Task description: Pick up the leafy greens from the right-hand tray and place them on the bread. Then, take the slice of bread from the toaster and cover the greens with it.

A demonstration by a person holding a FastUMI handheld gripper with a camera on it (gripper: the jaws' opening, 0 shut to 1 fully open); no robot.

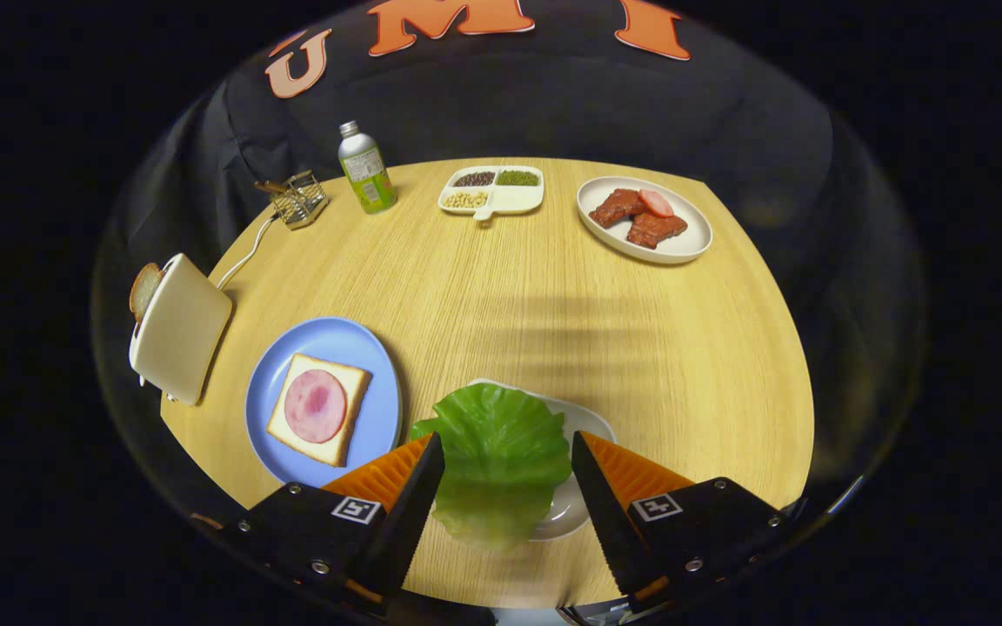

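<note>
Greens [501, 443] lie on white tray [584, 513], between the wide-open claw [508, 456] fingers, ungrasped. Bread [320, 409] with ham waits on blue plate [362, 348]; second slice sits in toaster [179, 330]. Nothing placed yet.

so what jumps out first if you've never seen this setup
The bright green lettuce leaf on its white tray draws the eye first, lying between the open fingers of the gripper, which do not touch it. Beside it sits the blue plate with a bread slice topped by pink ham. Beyond that plate, a cream toaster holds another slice of bread.
</note>
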